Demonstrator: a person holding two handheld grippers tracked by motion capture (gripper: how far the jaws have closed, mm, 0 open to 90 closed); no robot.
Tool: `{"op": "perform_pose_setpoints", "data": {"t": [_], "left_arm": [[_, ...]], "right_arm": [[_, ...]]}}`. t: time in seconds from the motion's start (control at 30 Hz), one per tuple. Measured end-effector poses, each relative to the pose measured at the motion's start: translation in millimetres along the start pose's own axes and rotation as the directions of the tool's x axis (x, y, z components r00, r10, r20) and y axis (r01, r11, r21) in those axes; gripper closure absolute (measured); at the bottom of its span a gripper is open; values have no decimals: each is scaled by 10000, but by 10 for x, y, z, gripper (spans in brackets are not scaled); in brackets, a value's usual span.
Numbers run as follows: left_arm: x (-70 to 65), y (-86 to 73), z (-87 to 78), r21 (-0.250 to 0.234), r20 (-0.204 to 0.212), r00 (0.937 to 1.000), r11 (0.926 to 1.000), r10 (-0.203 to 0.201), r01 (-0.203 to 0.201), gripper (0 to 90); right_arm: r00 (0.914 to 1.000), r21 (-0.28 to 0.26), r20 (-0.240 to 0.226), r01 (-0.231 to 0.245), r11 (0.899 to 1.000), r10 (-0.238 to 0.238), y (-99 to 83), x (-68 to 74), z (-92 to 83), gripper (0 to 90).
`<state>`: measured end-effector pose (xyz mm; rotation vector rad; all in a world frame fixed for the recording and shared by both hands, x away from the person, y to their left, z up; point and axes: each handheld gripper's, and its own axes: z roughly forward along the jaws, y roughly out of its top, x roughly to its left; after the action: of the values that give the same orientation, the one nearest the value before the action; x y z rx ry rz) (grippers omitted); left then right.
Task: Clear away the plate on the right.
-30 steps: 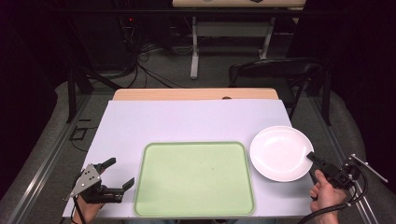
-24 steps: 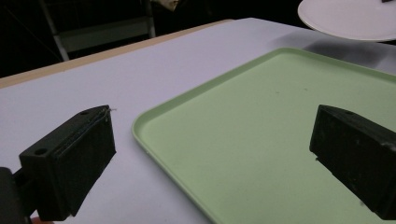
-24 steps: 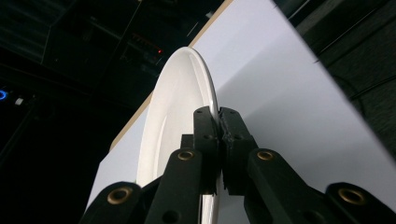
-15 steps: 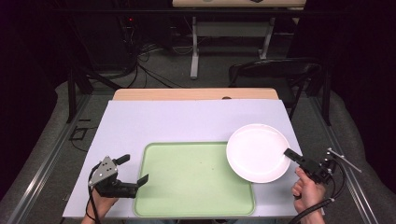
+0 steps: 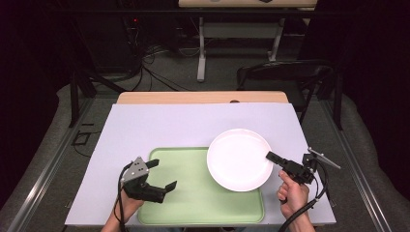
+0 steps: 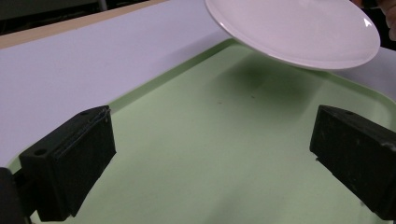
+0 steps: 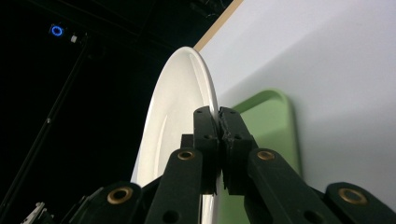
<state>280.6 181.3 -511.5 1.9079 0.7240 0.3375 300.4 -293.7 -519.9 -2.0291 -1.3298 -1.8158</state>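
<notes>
A white round plate (image 5: 239, 159) hangs tilted above the right part of the green tray (image 5: 193, 198). My right gripper (image 5: 270, 156) is shut on the plate's right rim; in the right gripper view the two jaws pinch the plate's (image 7: 175, 121) edge at the right gripper (image 7: 218, 122). My left gripper (image 5: 162, 174) stands open over the tray's left part with nothing between its jaws. In the left gripper view the plate (image 6: 299, 30) hovers over the tray's (image 6: 210, 154) far side and casts a shadow on it.
The tray lies on a pale lilac table cover (image 5: 159, 125) near its front edge. Behind the table's wooden far edge (image 5: 203, 98) stand a dark chair (image 5: 285, 72) and cables on the floor.
The right gripper has carried the plate leftward from the table's right side to over the tray's right part. The left gripper has moved right and forward over the tray's left edge.
</notes>
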Motion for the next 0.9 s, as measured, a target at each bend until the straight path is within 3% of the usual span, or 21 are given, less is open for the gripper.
{"op": "perform_pose_setpoints", "data": {"t": [0.2, 0.3, 0.4, 0.73, 0.9], "left_arm": [[-46, 48, 254, 225, 493, 9982, 9992, -352, 341, 8], [-44, 63, 366, 273, 921, 9932, 9972, -715, 692, 16], [-58, 68, 432, 256, 1142, 9906, 9970, -752, 728, 33], [-55, 40, 444, -62, 1784, 9773, 9931, -1143, 1173, 186], [-62, 18, 460, -20, 1725, 9776, 9924, -1210, 1231, 288]], "right_arm": [[9996, 414, -268, 44, 9991, -33, -63, 113, 156, 872], [9992, 585, -381, 129, 9982, -107, -106, 168, 242, 871], [9983, 670, -511, 317, 9972, -283, -138, 206, 309, 871], [9950, 1042, -918, 487, 9934, -391, -252, 291, 491, 870], [9931, 1106, -1064, 613, 9920, -495, -291, 348, 546, 869]]}}
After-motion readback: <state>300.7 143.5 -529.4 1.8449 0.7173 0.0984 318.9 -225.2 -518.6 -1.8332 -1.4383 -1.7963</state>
